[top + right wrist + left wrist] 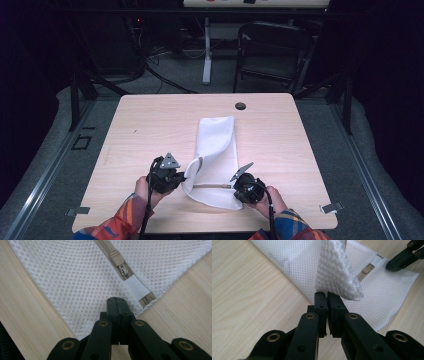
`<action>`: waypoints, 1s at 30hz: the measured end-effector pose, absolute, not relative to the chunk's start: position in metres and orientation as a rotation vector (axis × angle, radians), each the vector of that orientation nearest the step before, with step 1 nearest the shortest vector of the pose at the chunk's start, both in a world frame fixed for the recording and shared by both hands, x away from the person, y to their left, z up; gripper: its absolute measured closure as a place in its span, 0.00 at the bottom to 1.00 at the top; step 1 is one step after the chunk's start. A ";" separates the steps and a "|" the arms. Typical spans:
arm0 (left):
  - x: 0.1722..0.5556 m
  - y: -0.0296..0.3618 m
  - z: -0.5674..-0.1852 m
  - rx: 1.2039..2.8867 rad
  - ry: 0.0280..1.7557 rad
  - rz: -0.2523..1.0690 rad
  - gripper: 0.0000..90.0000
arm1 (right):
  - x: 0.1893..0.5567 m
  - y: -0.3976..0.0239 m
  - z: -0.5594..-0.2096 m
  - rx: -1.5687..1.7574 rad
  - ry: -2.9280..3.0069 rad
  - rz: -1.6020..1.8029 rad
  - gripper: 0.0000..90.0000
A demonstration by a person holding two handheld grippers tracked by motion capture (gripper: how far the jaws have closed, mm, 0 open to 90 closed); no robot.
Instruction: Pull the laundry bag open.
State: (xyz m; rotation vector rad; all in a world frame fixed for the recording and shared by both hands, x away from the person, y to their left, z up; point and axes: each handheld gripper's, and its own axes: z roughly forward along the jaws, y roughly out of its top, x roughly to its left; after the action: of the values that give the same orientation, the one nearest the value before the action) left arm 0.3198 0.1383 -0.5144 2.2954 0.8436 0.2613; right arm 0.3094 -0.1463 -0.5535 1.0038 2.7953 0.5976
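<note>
White mesh zippered laundry bag [215,160] on wooden table [150,125]: left gripper [326,295] pinches lifted corner, right gripper [117,301] clamps zipper-end edge; zipper near closed end, opening pending.

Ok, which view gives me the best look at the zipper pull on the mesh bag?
The right gripper view: the zipper pull sits close and sharp on the mesh bag, just before a white tab. The left gripper view catches part of the zipper beside that tab at the bag's far edge; the high view shows the zipper as a thin line.
</note>
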 end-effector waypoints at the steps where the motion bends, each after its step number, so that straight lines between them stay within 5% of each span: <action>1: 0.320 0.139 -0.515 2.301 0.846 0.263 0.96 | 0.309 -0.147 -0.554 1.011 2.790 0.600 1.00; 30: 0.320 0.133 -0.523 2.365 0.864 0.236 0.96 | 0.330 -0.143 -0.553 0.984 2.731 0.645 1.00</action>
State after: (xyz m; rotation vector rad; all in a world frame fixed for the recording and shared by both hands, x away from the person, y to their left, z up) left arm 0.3203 0.1327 -0.5228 2.3652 0.8642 0.2363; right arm 0.3299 -0.1434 -0.5534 0.9842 2.7310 0.6450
